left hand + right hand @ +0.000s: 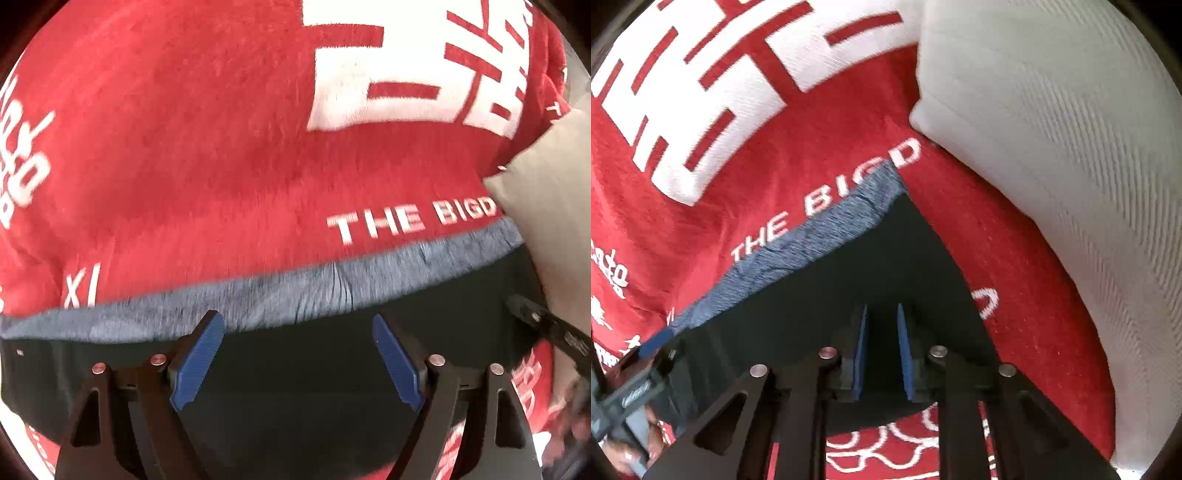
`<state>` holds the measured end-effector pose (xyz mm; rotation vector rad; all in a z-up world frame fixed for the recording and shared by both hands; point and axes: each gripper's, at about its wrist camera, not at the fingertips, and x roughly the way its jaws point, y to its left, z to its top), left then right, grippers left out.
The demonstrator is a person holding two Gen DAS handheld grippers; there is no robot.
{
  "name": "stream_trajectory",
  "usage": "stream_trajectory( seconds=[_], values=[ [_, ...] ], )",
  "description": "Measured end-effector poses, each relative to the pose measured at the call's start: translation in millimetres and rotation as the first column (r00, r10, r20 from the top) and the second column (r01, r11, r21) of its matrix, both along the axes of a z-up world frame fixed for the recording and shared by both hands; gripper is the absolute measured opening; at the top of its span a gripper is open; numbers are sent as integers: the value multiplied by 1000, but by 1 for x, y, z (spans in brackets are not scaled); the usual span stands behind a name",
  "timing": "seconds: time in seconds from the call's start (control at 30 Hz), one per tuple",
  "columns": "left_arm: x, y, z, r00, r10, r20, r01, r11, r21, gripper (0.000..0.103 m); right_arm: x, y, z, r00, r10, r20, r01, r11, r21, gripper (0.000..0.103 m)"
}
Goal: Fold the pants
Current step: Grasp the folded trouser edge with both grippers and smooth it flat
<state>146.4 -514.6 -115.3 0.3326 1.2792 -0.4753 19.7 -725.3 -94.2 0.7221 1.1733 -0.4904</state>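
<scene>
Red fleece blanket (184, 147) covers the whole work surface, printed with big white block characters, "THE BIGD…" lettering and smaller white script near the edges. A pale grey-white pillow (1052, 147) with a ribbed weave lies on the blanket, filling the upper right of the right wrist view and showing as a corner at the right edge of the left wrist view.

Pants (295, 387) are dark, near black, lying flat on the blanket below both grippers. A heathered blue-grey waistband (332, 280) runs along the far edge of the pants, just below the "THE BIGD" text; in the right wrist view the band ends at a corner that overlaps the lettering, near the pillow. Dark fabric looks smooth, no obvious bunching; both views are slightly blurred.

Left gripper (295, 354) points steeply down over the dark fabric close to the waistband, blue ribbed pads (197, 362) spread wide, nothing between them. Its black frame also shows at the lower left of the right wrist view, with part of a hand (631, 450) on it.

Right gripper (882, 354) also points down over the pants, blue pads close together with a narrow gap. Only dark cloth shows behind that gap; cannot tell if fabric is pinched.
</scene>
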Motion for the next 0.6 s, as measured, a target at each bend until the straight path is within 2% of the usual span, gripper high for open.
stream_trajectory(
  seconds=[0.07, 0.13, 0.17, 0.23, 0.3, 0.33, 0.43, 0.5, 0.57, 0.6],
  values=[
    [10, -2, -12, 1000, 18, -2, -17, 1000, 13, 84, 12, 6, 9, 998, 36, 60, -37, 999, 11, 25],
    [16, -5, -21, 999, 49, -22, -49, 999, 23, 84, 31, 11, 10, 994, 68, 89, -70, 997, 21, 37],
    [17, -5, -28, 997, 64, -37, -63, 997, 34, 84, 41, 14, 10, 991, 85, 99, -88, 996, 22, 38],
    [17, -4, -36, 996, 74, -50, -72, 996, 45, 84, 59, 18, 3, 988, 109, 113, -113, 993, 35, 39],
    [14, -4, -38, 997, 67, -29, -66, 997, 36, 84, 73, 19, -14, 990, 121, 74, -125, 991, 45, 38],
    [14, -5, -38, 998, 61, -23, -60, 998, 36, 84, 75, 17, -20, 992, 123, 43, -124, 992, 33, 32],
    [15, -3, -39, 998, 63, -26, -62, 998, 31, 87, 71, 2, -24, 996, 77, 52, -77, 997, -1, 28],
    [14, 2, -41, 997, 68, -30, -67, 997, 27, 88, 63, -9, -22, 997, 31, 65, -33, 999, 35, 28],
    [14, 8, -43, 997, 68, -32, -67, 997, 23, 88, 57, -11, -15, 997, 23, 69, -26, 999, 44, 33],
    [16, 9, -43, 997, 65, -31, -64, 998, 25, 88, 52, -10, -9, 996, 25, 82, -29, 998, 54, 38]
  ],
)
